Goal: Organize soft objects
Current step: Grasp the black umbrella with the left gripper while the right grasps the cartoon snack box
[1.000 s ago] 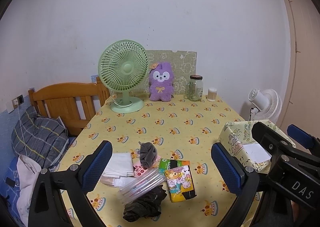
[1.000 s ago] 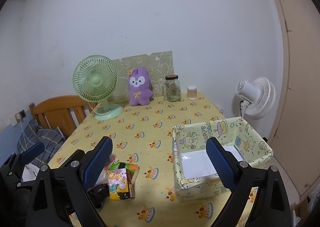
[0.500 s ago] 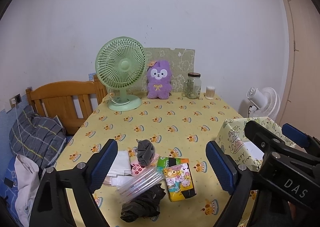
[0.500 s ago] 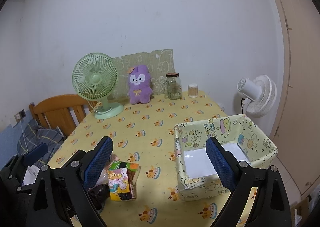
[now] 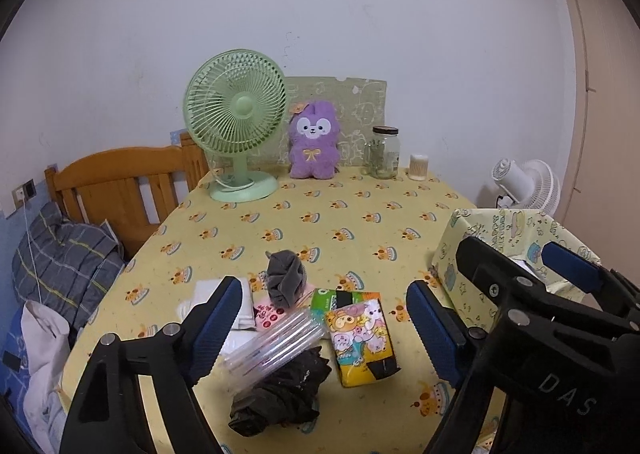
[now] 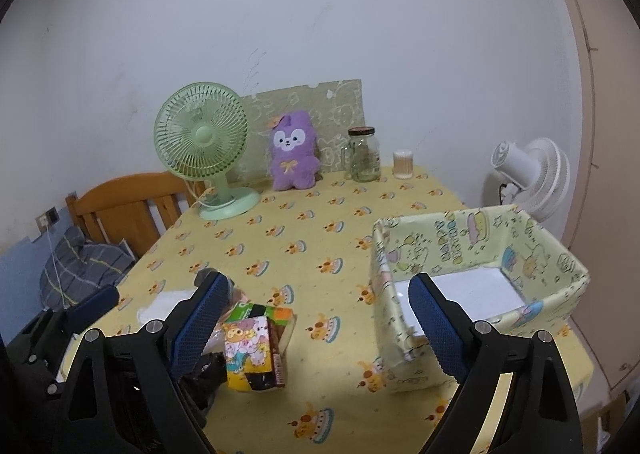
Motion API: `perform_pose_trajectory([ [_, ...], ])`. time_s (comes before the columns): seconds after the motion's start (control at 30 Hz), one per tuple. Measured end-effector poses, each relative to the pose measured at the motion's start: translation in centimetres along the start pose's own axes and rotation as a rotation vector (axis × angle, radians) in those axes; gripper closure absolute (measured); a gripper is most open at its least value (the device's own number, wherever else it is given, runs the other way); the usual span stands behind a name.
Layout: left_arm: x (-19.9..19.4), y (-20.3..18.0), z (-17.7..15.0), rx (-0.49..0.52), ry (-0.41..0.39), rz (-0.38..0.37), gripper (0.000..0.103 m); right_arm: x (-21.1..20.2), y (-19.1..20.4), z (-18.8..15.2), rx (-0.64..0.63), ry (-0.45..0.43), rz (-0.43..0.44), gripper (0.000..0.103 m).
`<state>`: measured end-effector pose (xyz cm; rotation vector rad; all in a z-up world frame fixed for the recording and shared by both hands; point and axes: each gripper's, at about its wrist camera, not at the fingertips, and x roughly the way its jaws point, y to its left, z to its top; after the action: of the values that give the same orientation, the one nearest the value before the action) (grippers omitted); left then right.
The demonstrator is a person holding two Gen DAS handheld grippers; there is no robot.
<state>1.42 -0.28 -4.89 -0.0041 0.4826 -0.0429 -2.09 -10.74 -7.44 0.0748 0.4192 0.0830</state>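
A pile of soft things lies near the table's front left: a grey rolled cloth (image 5: 285, 282), white folded cloth (image 5: 208, 298), a clear plastic packet (image 5: 276, 342), a crumpled black bag (image 5: 280, 394) and a colourful tissue pack (image 5: 362, 338), also in the right wrist view (image 6: 252, 350). A patterned fabric box (image 6: 476, 254) with a white floor stands at the right and holds nothing I can see. My left gripper (image 5: 324, 330) is open above the pile. My right gripper (image 6: 316, 326) is open between the pile and the box. Both are empty.
At the table's back stand a green desk fan (image 5: 236, 126), a purple plush toy (image 5: 314, 146), a glass jar (image 5: 385, 152) and a small cotton-swab tub (image 5: 418, 167). A wooden headboard (image 5: 120, 182) and bedding lie left. A white fan (image 6: 528, 174) stands right.
The left gripper has drawn back and tilted down, so the pile sits more centred between its fingers. The right view has shifted slightly. Nothing was grasped.
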Motion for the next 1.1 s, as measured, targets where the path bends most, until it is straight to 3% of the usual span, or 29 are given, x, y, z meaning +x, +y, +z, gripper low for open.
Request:
perform_pose_trajectory([
  [0.63, 2.9, 1.2, -4.0, -0.021, 0.104, 0.001, 0.023, 4.3, 2.3, -4.2, -0.018, 0.128, 0.058, 0.014],
  [1.1, 5.3, 2.0, -6.1, -0.021, 0.207, 0.025, 0.049, 7.4, 3.9, -5.8, -0.055, 0.233, 0.070, 0.017],
])
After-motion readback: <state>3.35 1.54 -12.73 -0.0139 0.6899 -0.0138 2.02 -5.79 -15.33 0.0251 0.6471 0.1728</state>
